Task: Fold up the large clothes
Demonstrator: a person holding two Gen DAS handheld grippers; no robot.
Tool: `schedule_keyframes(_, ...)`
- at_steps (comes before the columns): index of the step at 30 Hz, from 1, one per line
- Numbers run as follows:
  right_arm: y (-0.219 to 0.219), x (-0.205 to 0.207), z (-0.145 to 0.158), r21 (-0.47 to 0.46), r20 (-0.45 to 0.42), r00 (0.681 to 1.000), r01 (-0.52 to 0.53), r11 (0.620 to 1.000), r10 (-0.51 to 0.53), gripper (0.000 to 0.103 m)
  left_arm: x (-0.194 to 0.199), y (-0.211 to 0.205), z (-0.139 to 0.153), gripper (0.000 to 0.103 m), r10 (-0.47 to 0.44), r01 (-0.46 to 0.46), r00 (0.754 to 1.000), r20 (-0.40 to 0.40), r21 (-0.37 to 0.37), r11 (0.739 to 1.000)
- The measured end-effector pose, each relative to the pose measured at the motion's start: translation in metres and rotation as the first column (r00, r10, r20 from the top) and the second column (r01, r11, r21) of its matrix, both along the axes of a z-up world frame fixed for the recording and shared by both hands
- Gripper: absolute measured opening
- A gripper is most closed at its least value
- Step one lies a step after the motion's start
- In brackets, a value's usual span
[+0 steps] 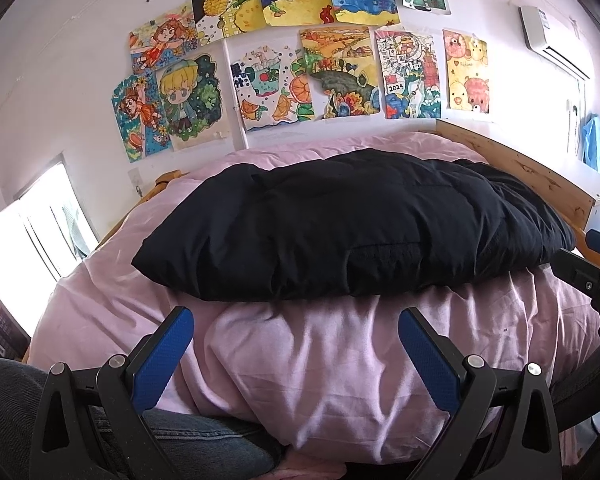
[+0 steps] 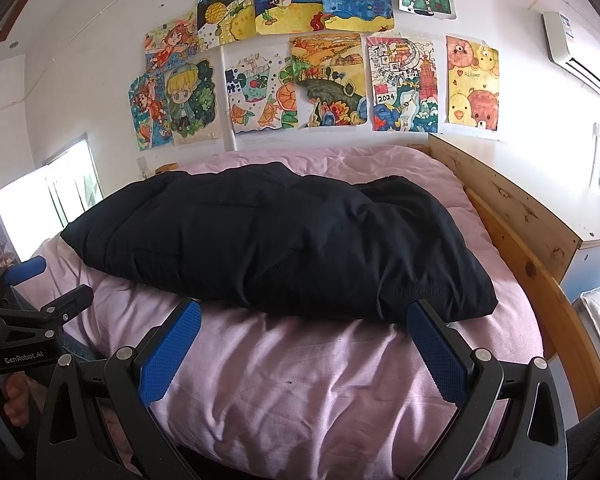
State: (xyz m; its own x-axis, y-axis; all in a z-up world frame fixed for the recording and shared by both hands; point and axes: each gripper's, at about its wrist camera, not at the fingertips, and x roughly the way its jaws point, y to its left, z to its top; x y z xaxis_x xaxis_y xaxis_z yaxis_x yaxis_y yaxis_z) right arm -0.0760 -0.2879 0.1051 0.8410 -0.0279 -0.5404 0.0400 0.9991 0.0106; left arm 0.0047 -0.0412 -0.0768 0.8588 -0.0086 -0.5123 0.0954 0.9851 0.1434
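Observation:
A large black padded garment (image 1: 340,224) lies folded into a thick bundle across a pink bed cover (image 1: 320,360). In the right wrist view the same black garment (image 2: 284,240) spreads from the left side to the lower right. My left gripper (image 1: 296,316) is open, its blue pads just short of the bundle's near edge with only pink cover between them. My right gripper (image 2: 304,308) is open too, its right fingertip (image 2: 424,312) close under the bundle's near right corner. Neither gripper holds anything.
A wooden bed frame (image 2: 540,264) runs along the right side, with a white cabinet (image 2: 572,216) behind it. Children's drawings (image 2: 300,52) cover the back wall. A bright window (image 1: 24,232) is at the left. A person's denim-clad leg (image 1: 204,444) shows at lower left.

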Motion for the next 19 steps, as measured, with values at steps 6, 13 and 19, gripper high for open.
schedule_keyframes(6, -0.0002, 0.0001, 0.0002, 0.001, 0.0, 1.0, 0.0, 1.0, 0.0, 0.102, 0.0002, -0.0009, -0.0001, 0.103, 0.0, 0.0, 1.0, 0.0, 0.0, 1.0)
schedule_keyframes(13, 0.0007, -0.0001, 0.0, 0.002, 0.0, 1.0, 0.0, 1.0, 0.0, 0.102, -0.0004, 0.0, 0.0002, 0.103, -0.009, 0.009, 1.0, 0.004, 0.003, 1.0)
schedule_keyframes(19, -0.0014, 0.0009, -0.0016, 0.003, -0.004, 1.0, -0.001, 1.0, 0.001, 0.102, -0.0003, 0.0006, 0.0004, 0.103, -0.01, 0.01, 1.0, 0.003, 0.004, 1.0)
